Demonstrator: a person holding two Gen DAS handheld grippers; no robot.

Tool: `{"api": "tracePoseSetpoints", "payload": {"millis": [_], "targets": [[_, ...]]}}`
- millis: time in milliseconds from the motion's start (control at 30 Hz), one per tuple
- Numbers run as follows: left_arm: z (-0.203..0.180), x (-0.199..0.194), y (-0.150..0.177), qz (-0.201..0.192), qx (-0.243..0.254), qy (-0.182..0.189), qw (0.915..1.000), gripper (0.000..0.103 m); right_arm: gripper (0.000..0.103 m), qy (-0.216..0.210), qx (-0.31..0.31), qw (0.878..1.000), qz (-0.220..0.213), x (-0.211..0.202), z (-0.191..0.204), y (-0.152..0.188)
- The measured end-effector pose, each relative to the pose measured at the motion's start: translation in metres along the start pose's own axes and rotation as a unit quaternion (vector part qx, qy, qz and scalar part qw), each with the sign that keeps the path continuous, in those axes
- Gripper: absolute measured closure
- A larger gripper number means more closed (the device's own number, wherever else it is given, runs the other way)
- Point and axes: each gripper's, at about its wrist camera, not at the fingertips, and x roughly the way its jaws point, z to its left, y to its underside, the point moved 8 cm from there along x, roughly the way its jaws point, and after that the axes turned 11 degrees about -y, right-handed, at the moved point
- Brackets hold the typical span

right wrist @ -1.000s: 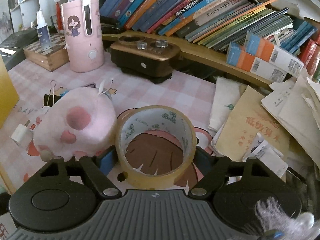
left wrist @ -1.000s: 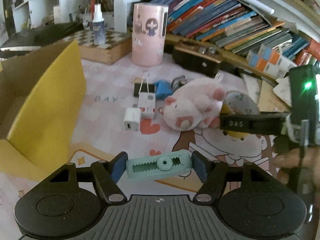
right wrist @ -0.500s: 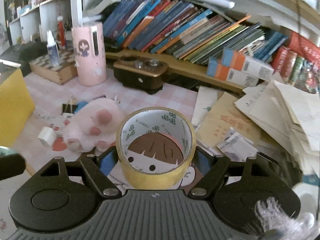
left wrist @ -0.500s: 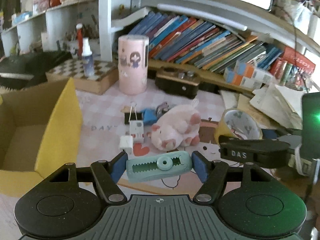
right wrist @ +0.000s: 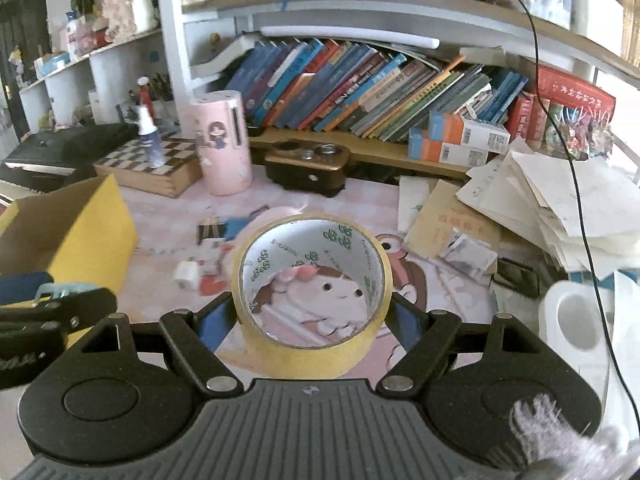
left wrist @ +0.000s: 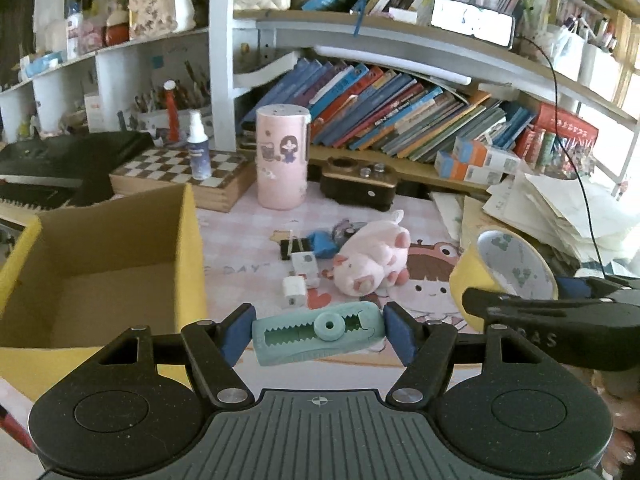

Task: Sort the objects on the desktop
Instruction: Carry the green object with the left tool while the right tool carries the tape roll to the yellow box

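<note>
In the left wrist view, a teal clip [left wrist: 318,334] is pinched lengthwise between the blue pads of the left gripper [left wrist: 316,334], low at centre frame. The clip is a rounded bar with a toothed slot along its middle and a round hub with a hole. It is held clear of the desk, beside the open box [left wrist: 100,280], whose yellow wall fills the lower left of the frame.

In the right wrist view, a tape roll [right wrist: 312,300] is pinched across its width by the right gripper [right wrist: 312,320], at centre frame. The roll is wide, yellow-tan outside, with a white core printed with small green marks; the desk mat is seen through its opening. The same roll appears at the right edge of the left view, above the black arm of the right gripper.

On the pink mat [left wrist: 240,248], at mid-frame of the left view, one pink plush pig [left wrist: 372,264] lies on its side. Just left of it two white chargers [left wrist: 298,280] can be counted, with one black binder clip [left wrist: 294,246] and one blue item [left wrist: 322,244] above them. One pink canister [left wrist: 282,156] stands upper centre, one spray bottle [left wrist: 198,146] on one chessboard [left wrist: 180,178] to its left, and one dark brown device [left wrist: 358,186] to its right.
</note>
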Motion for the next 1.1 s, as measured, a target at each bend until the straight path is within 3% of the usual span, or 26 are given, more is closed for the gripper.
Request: {"api": "tracePoseSetpoints", "payload": {"millis": [533,1100], "targets": [[0.089,-0.047,0.04,-0.006,-0.018,-0.01,0.9998,0.033,0.024,-0.008,-0.004,1.0,0.008,-0.043,0.103,0.059],[0.136,-0.067,0.076,-0.003,-0.009,-0.024,0.9997,0.033,0.024,-0.024,-0.009,0.999,0.037,-0.056,0.17,0.104]]}}
